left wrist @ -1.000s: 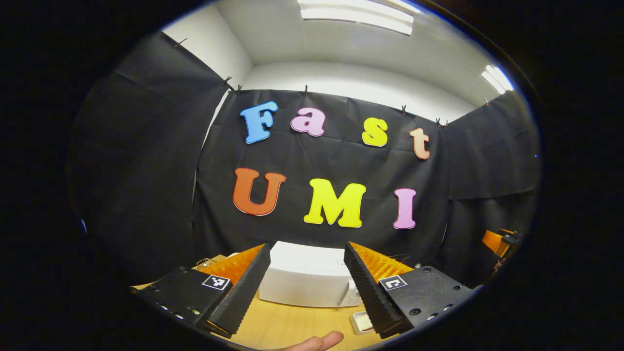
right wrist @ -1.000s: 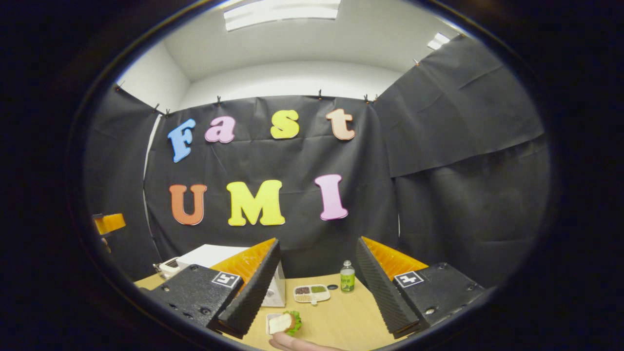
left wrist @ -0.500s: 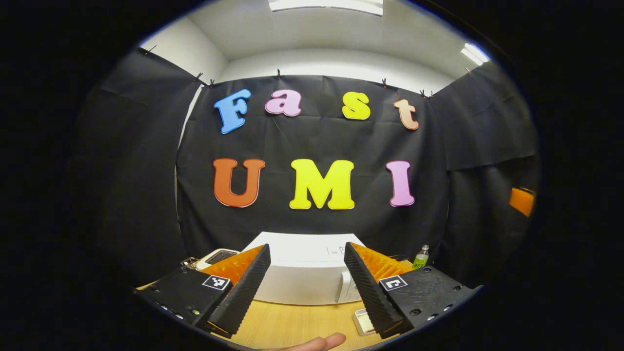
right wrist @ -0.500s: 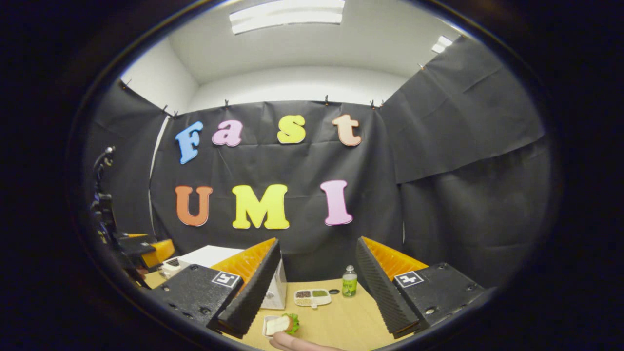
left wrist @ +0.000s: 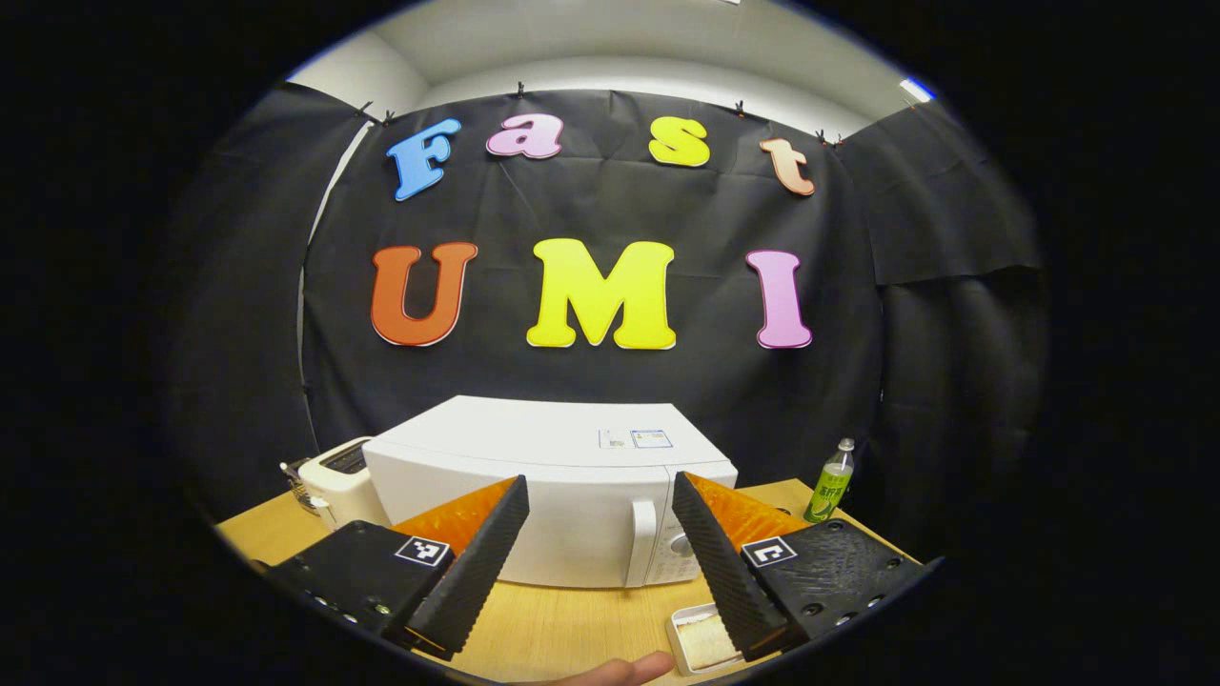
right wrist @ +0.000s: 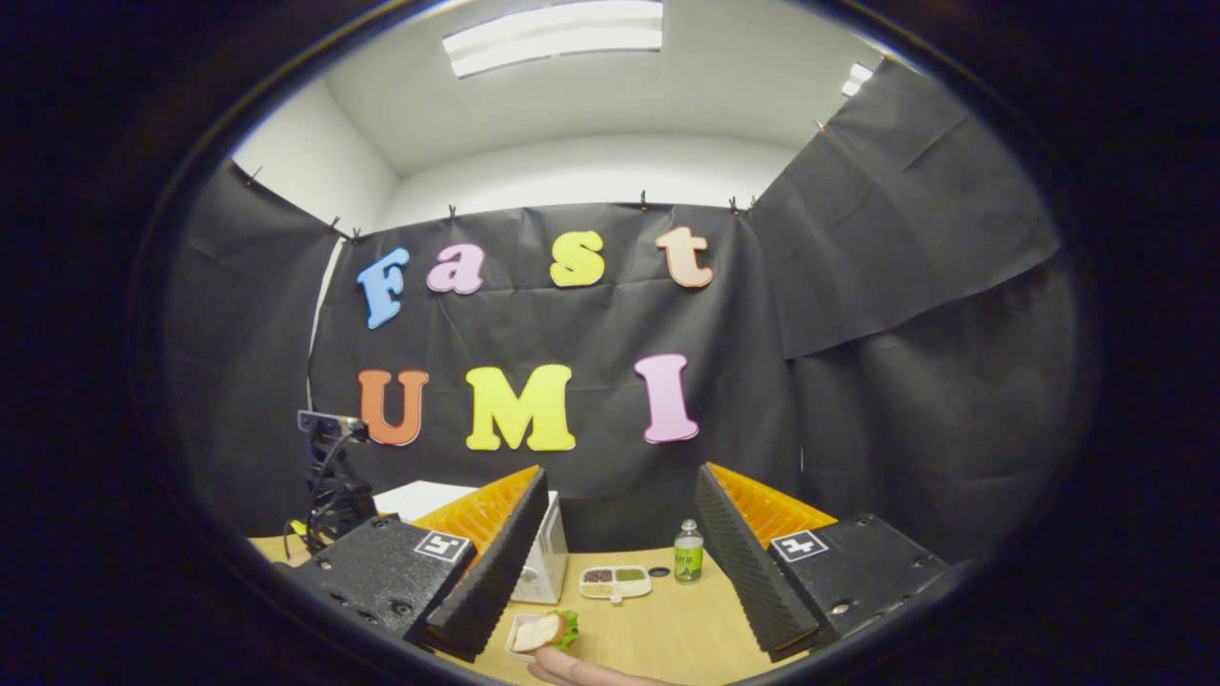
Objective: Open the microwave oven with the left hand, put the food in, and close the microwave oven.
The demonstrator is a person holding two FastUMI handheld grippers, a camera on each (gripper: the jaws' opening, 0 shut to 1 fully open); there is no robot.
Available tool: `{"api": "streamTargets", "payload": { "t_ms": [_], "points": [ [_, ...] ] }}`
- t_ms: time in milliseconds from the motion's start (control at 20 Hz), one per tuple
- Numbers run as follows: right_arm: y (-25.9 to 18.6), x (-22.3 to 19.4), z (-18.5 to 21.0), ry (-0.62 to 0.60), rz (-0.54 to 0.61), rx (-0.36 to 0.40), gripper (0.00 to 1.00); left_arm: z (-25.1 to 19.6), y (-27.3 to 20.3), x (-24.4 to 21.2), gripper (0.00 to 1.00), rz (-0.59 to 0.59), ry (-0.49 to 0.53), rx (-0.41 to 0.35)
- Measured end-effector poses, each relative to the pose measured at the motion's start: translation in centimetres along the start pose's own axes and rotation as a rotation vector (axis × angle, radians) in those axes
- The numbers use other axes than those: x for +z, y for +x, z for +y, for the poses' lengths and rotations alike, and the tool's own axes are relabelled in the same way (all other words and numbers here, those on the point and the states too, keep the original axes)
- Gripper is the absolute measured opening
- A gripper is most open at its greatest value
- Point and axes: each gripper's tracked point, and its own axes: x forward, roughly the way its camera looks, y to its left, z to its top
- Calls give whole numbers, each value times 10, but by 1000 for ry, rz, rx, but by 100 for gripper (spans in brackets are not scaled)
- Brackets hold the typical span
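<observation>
A white microwave (left wrist: 534, 476) stands on the wooden table (left wrist: 572, 629), its door closed and its handle (left wrist: 640, 543) to the right of the door. My left gripper (left wrist: 599, 484) is open, a short way in front of the door and apart from it. The food, a sandwich with lettuce in a small white tray (right wrist: 543, 631), lies on the table before the microwave (right wrist: 551, 562); the same tray (left wrist: 703, 640) sits by my left gripper's right finger. My right gripper (right wrist: 620, 474) hangs open above the table, holding nothing.
A white toaster (left wrist: 334, 476) stands left of the microwave. A green bottle (left wrist: 831, 481) (right wrist: 688, 553) and a divided snack dish (right wrist: 615, 581) sit to its right. A fingertip (left wrist: 620, 670) shows at the lower edge. Black cloth walls close in the table.
My left gripper has tipped down and moved closer to the microwave, which now looks much larger. My right gripper has barely moved. Both stay open.
</observation>
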Motion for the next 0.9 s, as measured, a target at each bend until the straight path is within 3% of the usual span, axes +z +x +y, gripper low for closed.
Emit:
{"api": "streamTargets", "payload": {
  "t_ms": [50, 100, 300, 350, 600, 800, 850, 900],
  "points": [
    [-1, -2, -1, 1, 6, 13, 99, -6, 11, -12, 95, 10, 2, -5],
    [-2, -6, -2, 5, 14, 20, 92, -13, 21, -23, 95, 23, -5, -15],
    [-1, -18, -14, 23, 31, 21, 92, -43, 51, -61, 95, 52, -21, -68],
    [-1, -22, -18, 24, 37, 18, 99, -47, 56, -69, 95, 55, -4, -68],
    [8, -35, -32, 26, 59, -8, 99, -37, 81, -89, 95, 11, 109, 11],
    [12, -40, -28, 34, 69, -1, 99, -35, 95, -111, 95, 48, 98, 9],
    [13, -41, -27, 35, 72, 0, 99, -33, 98, -117, 93, 64, 105, 13],
    [15, -43, -28, 30, 76, 0, 99, -29, 98, -121, 84, 71, 119, 33]
  ]
}}
